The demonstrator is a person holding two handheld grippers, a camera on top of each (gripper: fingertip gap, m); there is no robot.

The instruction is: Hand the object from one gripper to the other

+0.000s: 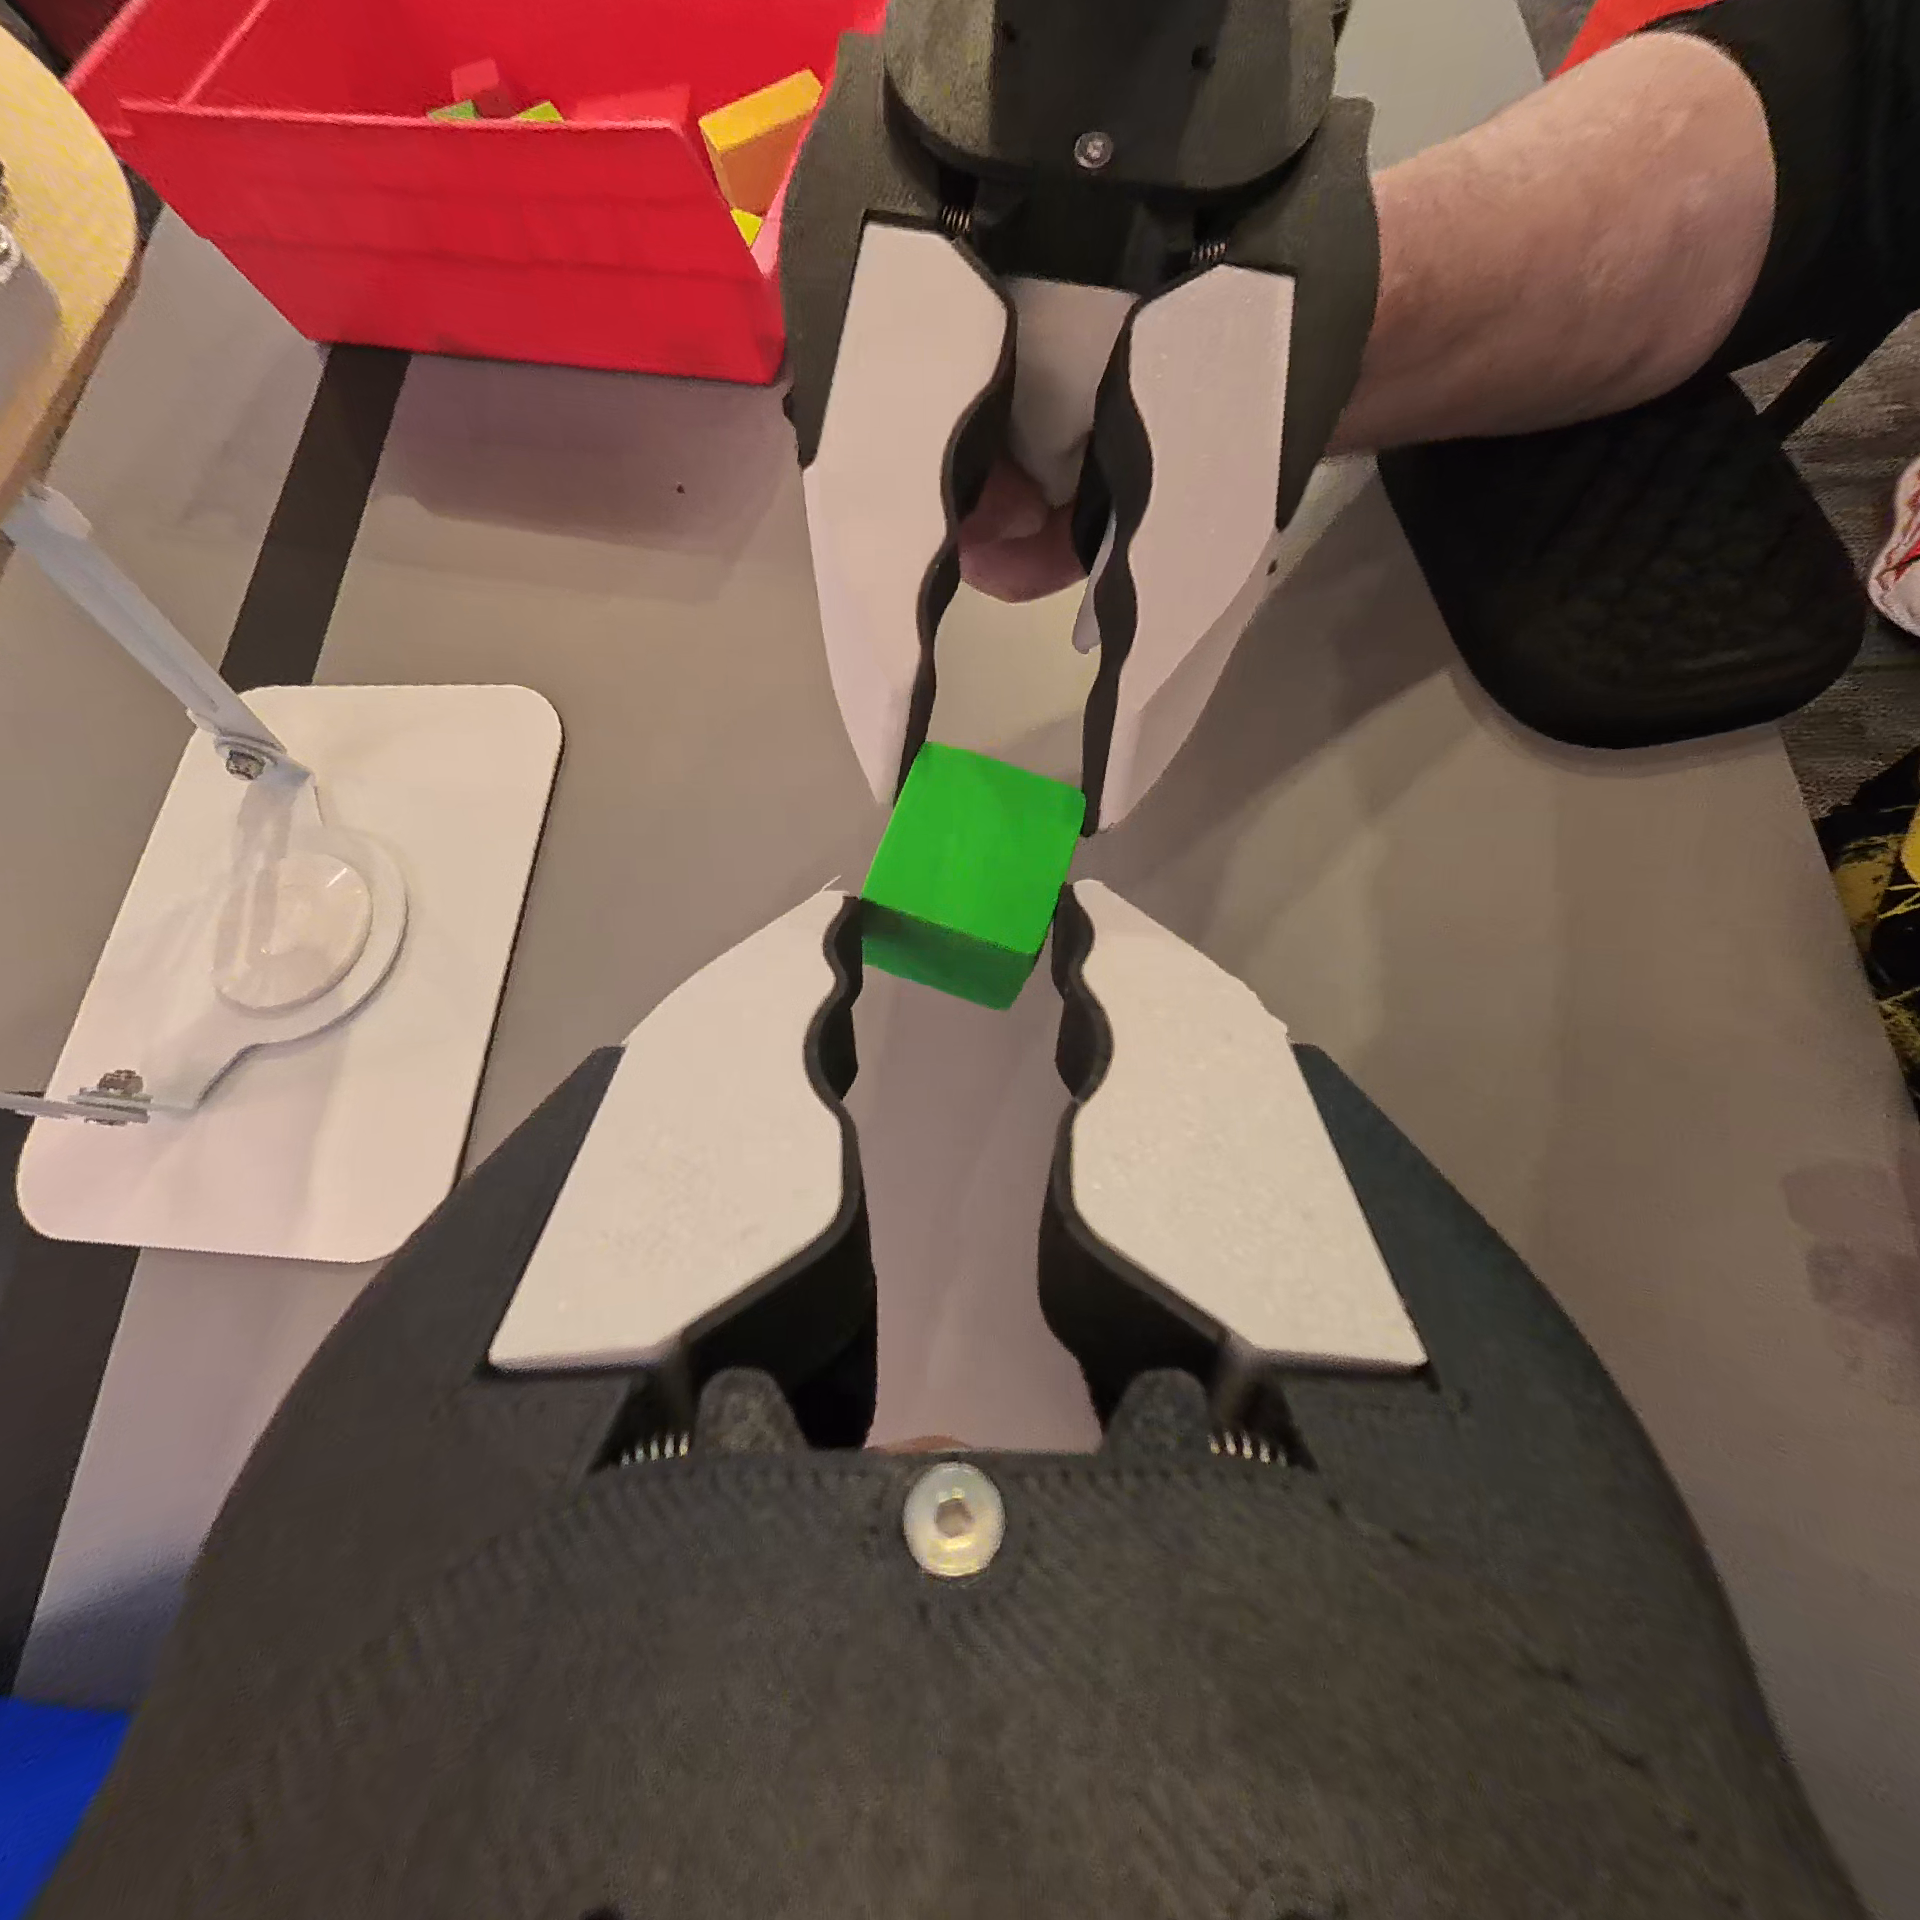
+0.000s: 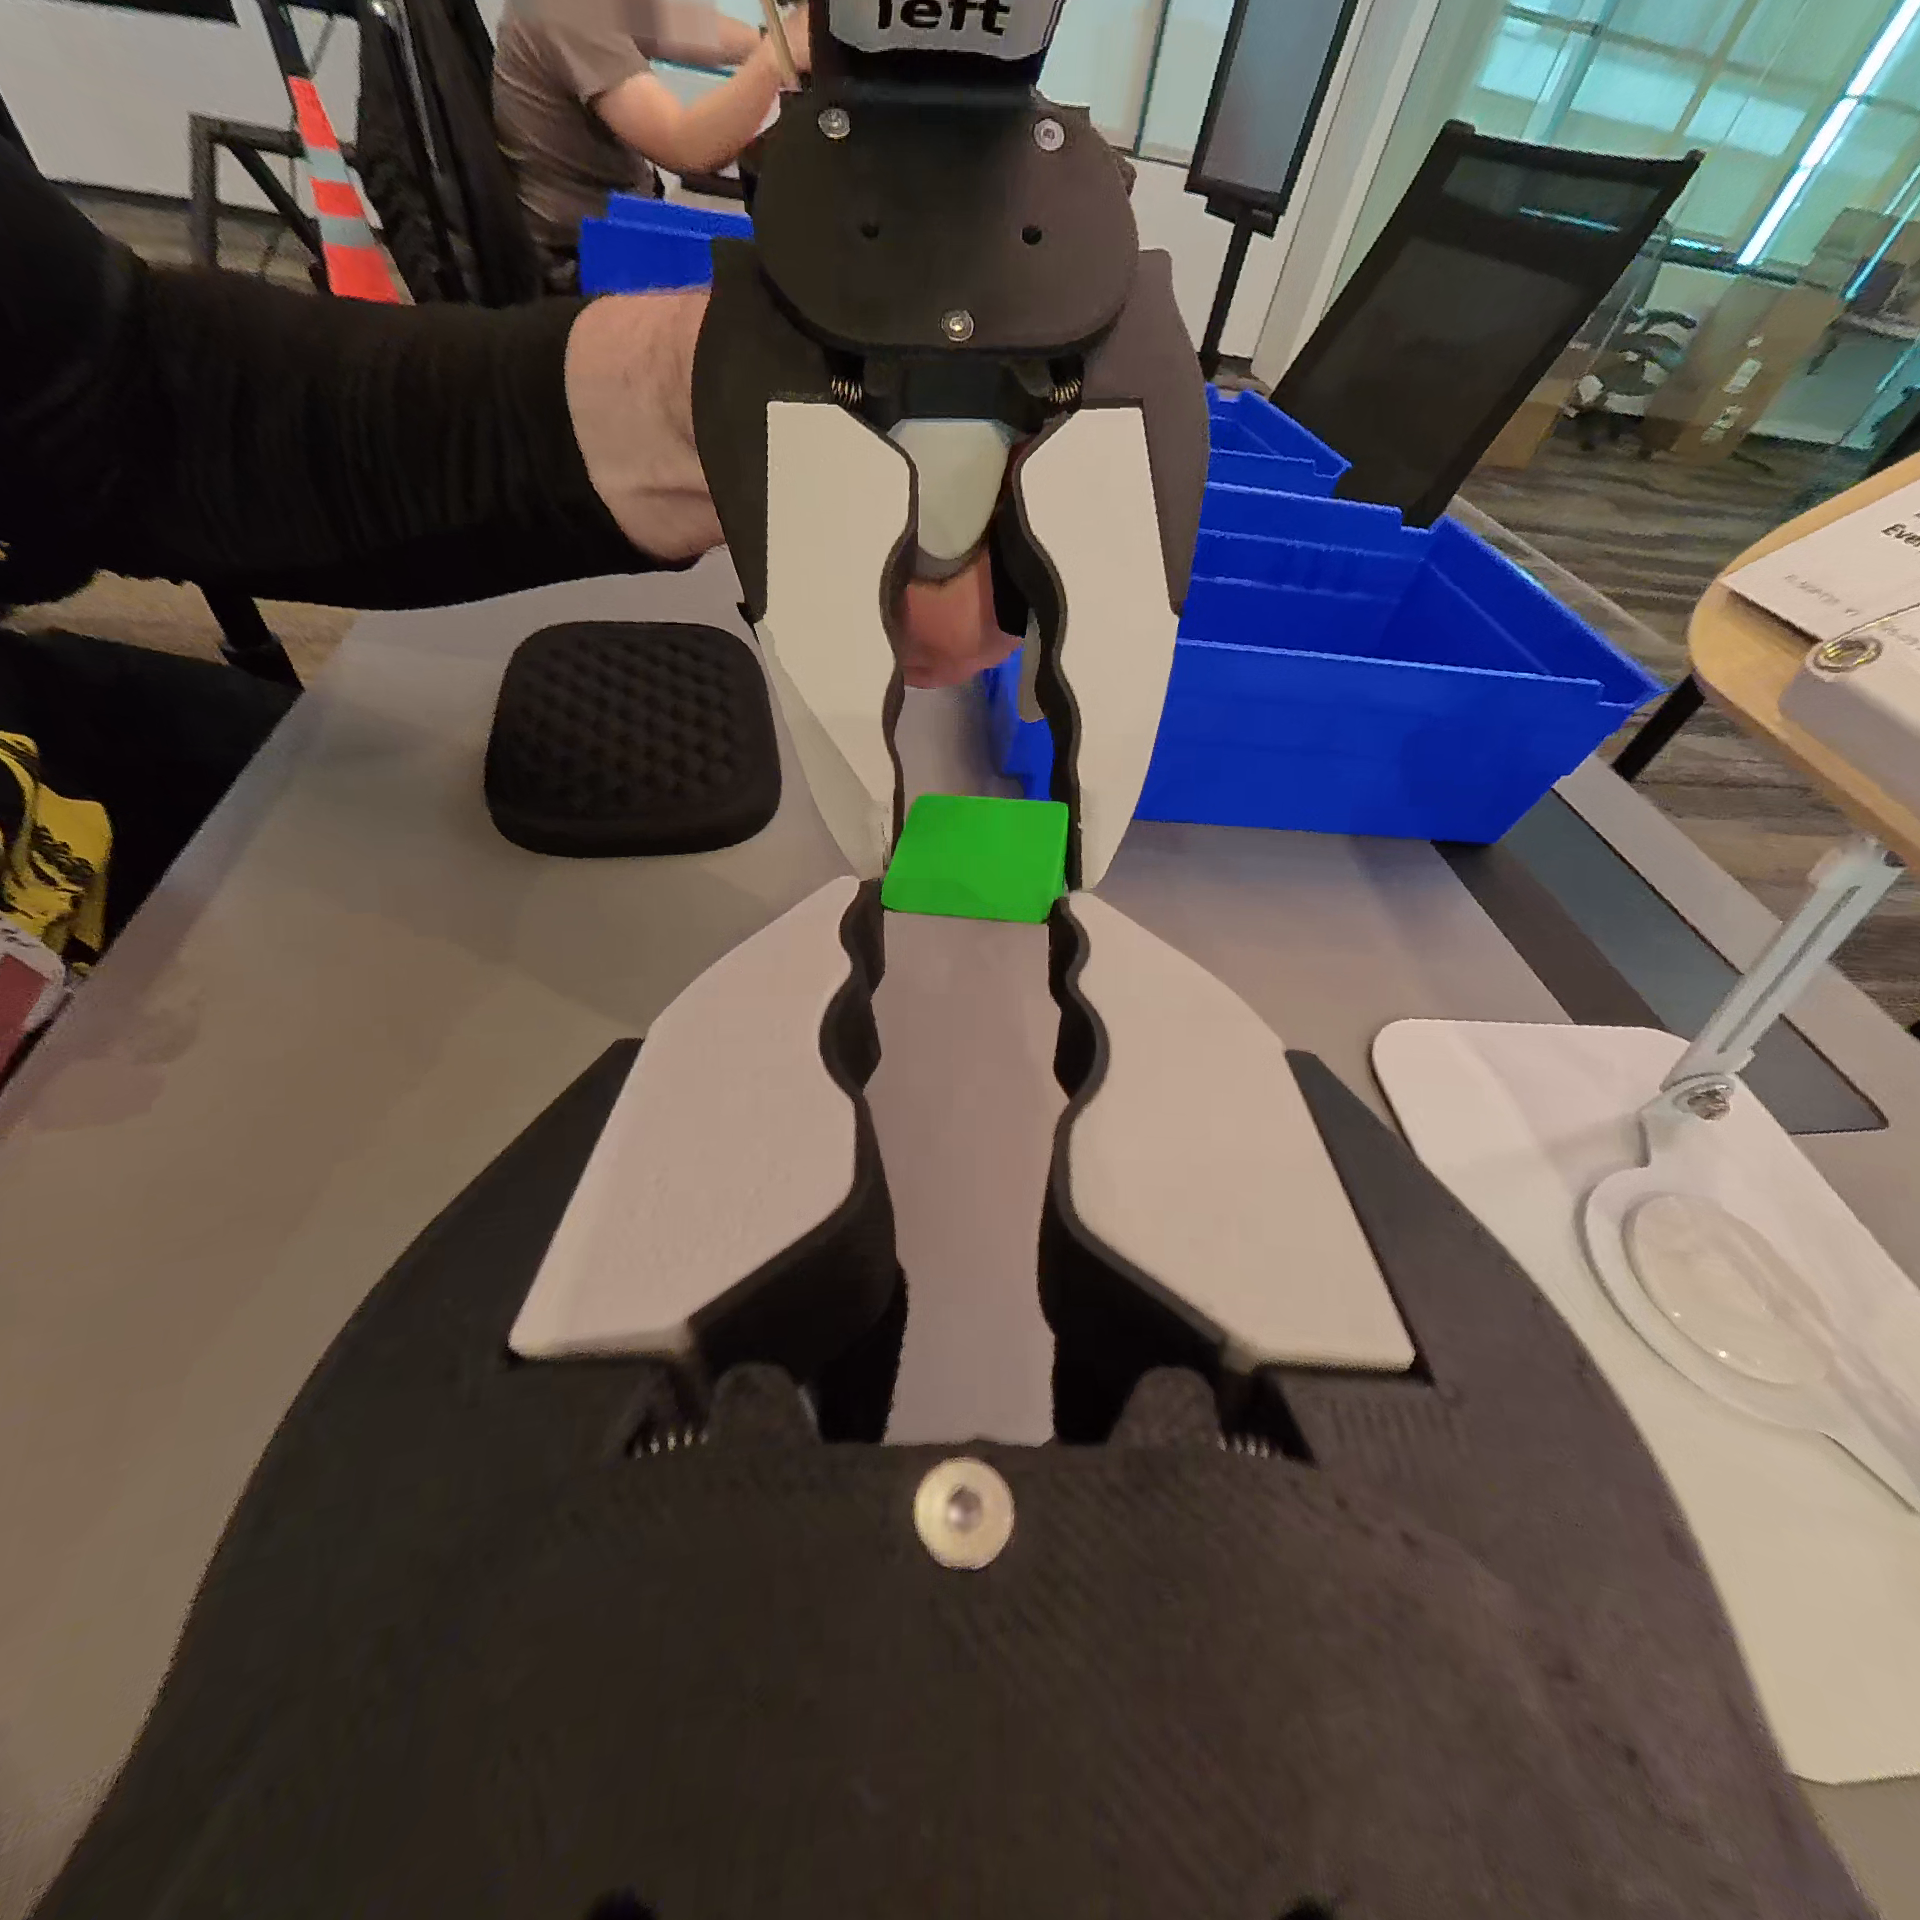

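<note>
A green cube [image 1: 971, 862] hangs above the grey table [image 1: 675, 582], held between two grippers that face each other tip to tip. In the left wrist view my left gripper [image 1: 956, 925] has both pads against the cube's near sides. The right gripper [image 1: 992, 810] comes in from the far side, and its fingertips [image 1: 1091, 800] press on the cube's far corners. In the right wrist view the cube [image 2: 977, 852] sits at the tips of my right gripper [image 2: 966, 909], and the left gripper [image 2: 982, 831] clamps it from the far side. The cube is slightly tilted.
A red bin [image 1: 468, 229] with coloured blocks stands at the far left of the left wrist view. A blue bin [image 2: 1351, 727] stands behind the handover spot. A black padded case [image 2: 634, 738] and a white mat with a clear stand [image 1: 291, 977] lie on the table. Left and right tips are no more than a few centimetres apart.
</note>
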